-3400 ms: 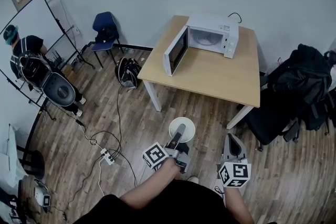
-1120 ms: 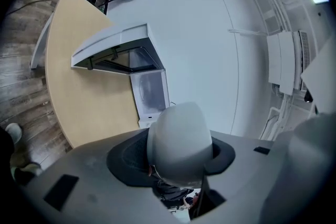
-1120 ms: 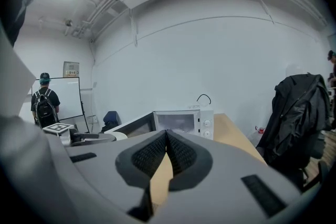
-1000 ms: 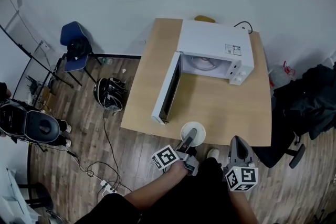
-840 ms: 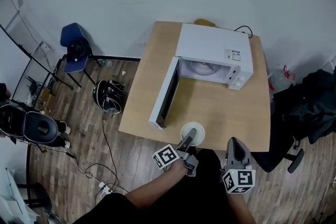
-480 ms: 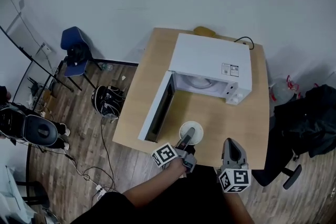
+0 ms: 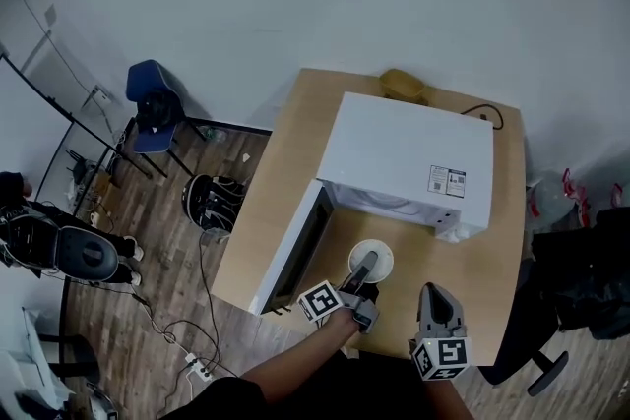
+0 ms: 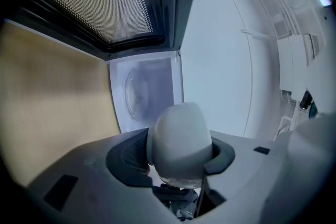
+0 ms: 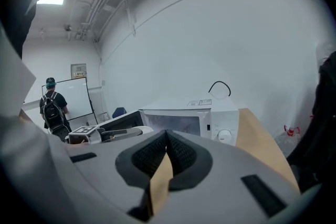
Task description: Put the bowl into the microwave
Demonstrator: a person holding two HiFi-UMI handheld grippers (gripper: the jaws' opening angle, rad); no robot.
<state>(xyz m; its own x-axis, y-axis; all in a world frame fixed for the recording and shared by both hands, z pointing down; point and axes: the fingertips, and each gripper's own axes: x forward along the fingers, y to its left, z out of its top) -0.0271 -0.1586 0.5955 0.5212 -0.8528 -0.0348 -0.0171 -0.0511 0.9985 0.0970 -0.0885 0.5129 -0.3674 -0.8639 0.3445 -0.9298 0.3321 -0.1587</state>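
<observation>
Partly under left gripper [image 7: 365,263]: bowl [image 7: 385,265]

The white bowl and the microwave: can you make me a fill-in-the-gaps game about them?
1. The left gripper holds the round white bowl, and the right gripper holds ____.
2. The boxy white microwave has its door swung ____.
3. The bowl is not yet ____ the microwave.

Missing words: nothing; open; inside.

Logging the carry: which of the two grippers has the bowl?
The left gripper: its jaws clamp the white bowl before the open microwave. The right gripper has shut, empty jaws.
</observation>
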